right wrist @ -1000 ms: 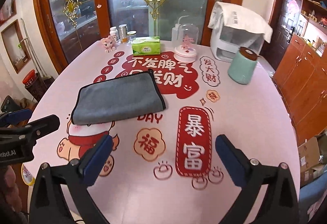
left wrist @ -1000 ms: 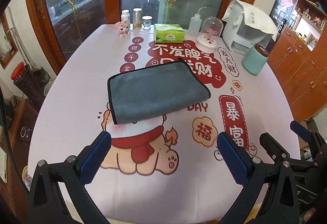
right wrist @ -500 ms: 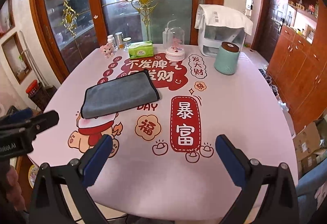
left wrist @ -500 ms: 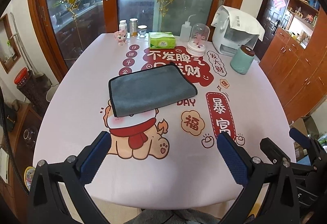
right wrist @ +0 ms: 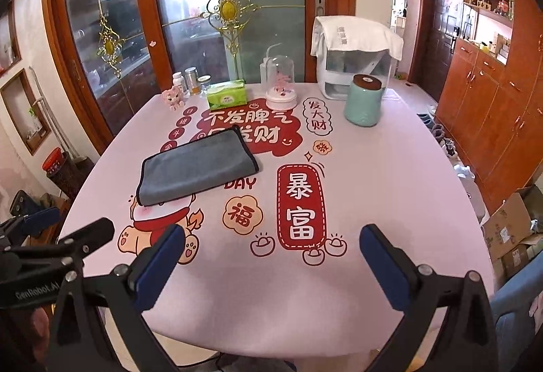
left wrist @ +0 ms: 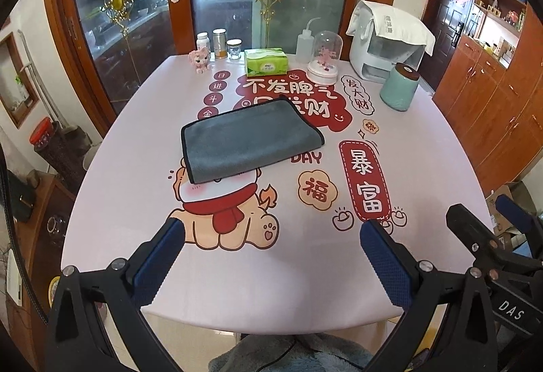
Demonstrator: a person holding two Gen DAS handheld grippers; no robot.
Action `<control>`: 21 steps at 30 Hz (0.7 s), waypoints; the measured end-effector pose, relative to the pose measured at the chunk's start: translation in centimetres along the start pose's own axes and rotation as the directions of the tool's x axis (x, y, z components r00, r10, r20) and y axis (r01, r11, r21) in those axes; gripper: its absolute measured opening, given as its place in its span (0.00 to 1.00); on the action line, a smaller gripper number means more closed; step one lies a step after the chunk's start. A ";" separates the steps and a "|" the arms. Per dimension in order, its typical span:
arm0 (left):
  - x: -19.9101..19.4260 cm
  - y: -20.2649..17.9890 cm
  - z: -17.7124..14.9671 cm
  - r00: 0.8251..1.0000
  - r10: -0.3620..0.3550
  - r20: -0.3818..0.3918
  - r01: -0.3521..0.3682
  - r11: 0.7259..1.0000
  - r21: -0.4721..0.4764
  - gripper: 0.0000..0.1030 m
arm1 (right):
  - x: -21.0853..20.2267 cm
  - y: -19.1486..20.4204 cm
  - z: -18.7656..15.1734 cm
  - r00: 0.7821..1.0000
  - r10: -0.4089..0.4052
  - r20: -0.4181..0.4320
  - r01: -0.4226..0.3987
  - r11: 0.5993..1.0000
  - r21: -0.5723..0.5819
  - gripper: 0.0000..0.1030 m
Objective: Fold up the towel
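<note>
A grey towel (left wrist: 249,141) with a dark hem lies folded flat on the pink printed tablecloth (left wrist: 135,195), left of centre; it also shows in the right wrist view (right wrist: 197,167). My left gripper (left wrist: 271,243) is open and empty, held above the table's near edge, well short of the towel. My right gripper (right wrist: 271,250) is open and empty, also back over the near edge, to the right of the towel. The right gripper's side shows in the left wrist view (left wrist: 488,236), and the left gripper's side in the right wrist view (right wrist: 68,236).
Along the far edge stand small jars (left wrist: 219,43), a pink toy (left wrist: 200,60), a green tissue box (left wrist: 266,61), a squeeze bottle (left wrist: 303,44), a glass dome (left wrist: 325,58), a white appliance (left wrist: 387,43) and a mint canister (left wrist: 400,85). Wooden cabinets (left wrist: 492,83) stand right.
Both grippers have pulled back and up from the table, so the towel looks farther away and the near table edge shows. The towel has not moved.
</note>
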State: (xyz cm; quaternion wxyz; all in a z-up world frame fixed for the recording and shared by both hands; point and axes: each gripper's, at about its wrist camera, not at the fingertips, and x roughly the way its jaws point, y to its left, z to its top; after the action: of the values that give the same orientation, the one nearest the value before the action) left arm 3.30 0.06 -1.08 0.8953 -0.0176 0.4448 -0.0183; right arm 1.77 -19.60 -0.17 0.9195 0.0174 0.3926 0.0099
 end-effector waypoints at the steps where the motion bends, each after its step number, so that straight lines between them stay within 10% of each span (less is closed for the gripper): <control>1: -0.1 -0.1 0.0 1.000 0.003 0.003 -0.003 1.000 0.003 1.00 | -0.1 0.0 0.0 1.000 -0.003 0.001 0.003 1.000 -0.003 1.00; 21: -0.6 -0.9 -0.3 0.999 0.041 0.016 -0.042 0.999 0.019 1.00 | -0.4 -0.9 -0.7 1.000 -0.023 -0.015 0.023 1.000 0.018 1.00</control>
State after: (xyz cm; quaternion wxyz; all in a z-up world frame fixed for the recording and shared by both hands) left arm 2.70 -0.79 -0.76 0.8990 0.0000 0.4380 -0.0038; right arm 1.01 -20.46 -0.36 0.9164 0.0212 0.3997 -0.0042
